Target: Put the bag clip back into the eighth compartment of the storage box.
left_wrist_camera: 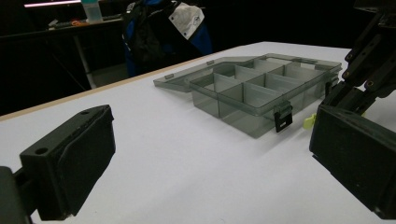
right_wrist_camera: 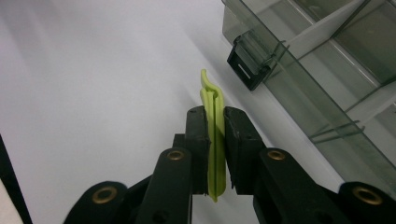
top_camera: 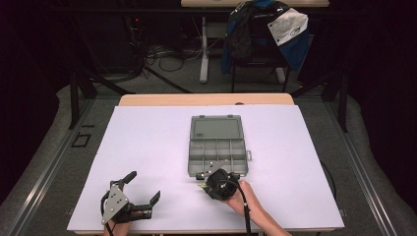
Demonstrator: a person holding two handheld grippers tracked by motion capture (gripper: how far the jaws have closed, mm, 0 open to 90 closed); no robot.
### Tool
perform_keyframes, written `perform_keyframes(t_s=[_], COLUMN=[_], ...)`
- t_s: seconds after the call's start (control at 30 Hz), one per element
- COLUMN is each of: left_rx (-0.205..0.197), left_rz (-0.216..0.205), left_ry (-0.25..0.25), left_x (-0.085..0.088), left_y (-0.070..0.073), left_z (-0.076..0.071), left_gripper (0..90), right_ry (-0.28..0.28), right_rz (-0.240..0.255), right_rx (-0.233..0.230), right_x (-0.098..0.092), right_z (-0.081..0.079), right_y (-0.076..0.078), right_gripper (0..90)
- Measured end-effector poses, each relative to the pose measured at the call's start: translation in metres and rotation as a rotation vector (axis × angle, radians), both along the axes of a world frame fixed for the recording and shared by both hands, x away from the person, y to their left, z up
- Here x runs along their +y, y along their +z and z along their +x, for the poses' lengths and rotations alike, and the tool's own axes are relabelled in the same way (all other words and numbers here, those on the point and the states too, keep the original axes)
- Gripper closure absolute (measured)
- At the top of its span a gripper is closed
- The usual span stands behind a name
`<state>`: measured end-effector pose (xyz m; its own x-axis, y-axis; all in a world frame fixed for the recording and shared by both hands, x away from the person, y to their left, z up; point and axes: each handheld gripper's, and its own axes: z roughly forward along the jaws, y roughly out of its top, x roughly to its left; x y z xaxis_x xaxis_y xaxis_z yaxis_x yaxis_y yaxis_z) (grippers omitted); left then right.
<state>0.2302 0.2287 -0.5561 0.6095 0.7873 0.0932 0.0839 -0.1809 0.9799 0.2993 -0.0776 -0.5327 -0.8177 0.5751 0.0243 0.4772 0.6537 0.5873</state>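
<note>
Yellow-green clip (right_wrist_camera: pixel 215 140) pinched in right gripper (right_wrist_camera: pixel 215 122) beside compartment box (top_camera: pixel 218 150); left gripper (top_camera: pixel 145 189) wide, empty.

My left gripper (top_camera: pixel 145 192) rests low near the counter's front left corner, jaws spread wide apart with nothing between them, my hand behind it at the front edge. My right gripper (right_wrist_camera: pixel 215 122) sits by the front edge near its middle, jaws clamped on a thin yellow-green strip (right_wrist_camera: pixel 214 140), right hand (top_camera: pixel 244 196) wrapped around its body.
</note>
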Motion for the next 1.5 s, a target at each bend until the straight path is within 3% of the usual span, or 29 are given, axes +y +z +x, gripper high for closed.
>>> perform_keyframes(t_s=[0.87, 1.5], left_rx=[-0.001, 0.002], left_rz=[-0.003, -0.001], left_ry=[0.005, 0.006], left_x=[0.0, 0.001], left_y=[0.0, 0.0], left_z=[-0.001, 0.0], left_gripper=[0.2, 0.2], right_ry=[0.029, 0.02], right_rz=[0.007, 0.019], right_rx=[-0.028, -0.04], right_x=[-0.013, -0.024], right_z=[-0.003, -0.004], right_y=[0.011, 0.02], right_gripper=[80.6, 80.6])
